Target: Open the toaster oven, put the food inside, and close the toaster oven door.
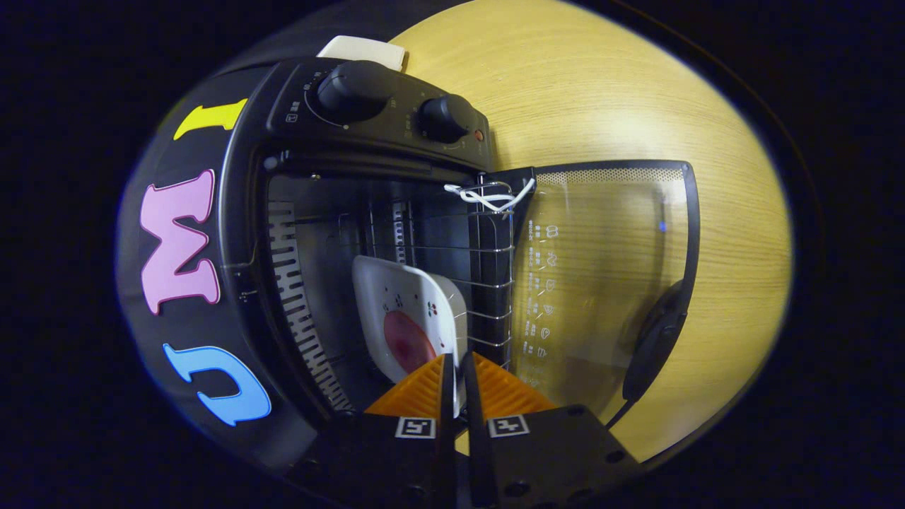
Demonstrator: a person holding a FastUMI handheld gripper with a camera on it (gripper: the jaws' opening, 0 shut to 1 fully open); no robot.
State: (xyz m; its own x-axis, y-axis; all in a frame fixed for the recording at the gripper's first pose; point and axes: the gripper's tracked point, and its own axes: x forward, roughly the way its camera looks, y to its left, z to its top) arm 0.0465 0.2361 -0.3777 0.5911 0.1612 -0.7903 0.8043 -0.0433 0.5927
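Gripper view: the toaster oven [368, 233] stands open on the wooden table [601, 92], with its glass door [601, 283] swung fully away from the cavity and its handle [657, 339] at the door's far edge. The gripper [458, 367] points into the oven cavity. Its fingers are clenched on the near rim of a white plate [406, 311], which carries a reddish piece of food [406, 343]. The plate sits partly inside the oven, over the wire rack [488, 283], and appears tilted relative to the rack.

Recommended procedure: level the plate against the rack before release. Advance it deeper into the oven so that its rim clears the door's closing path. Release only once the plate rests flat.
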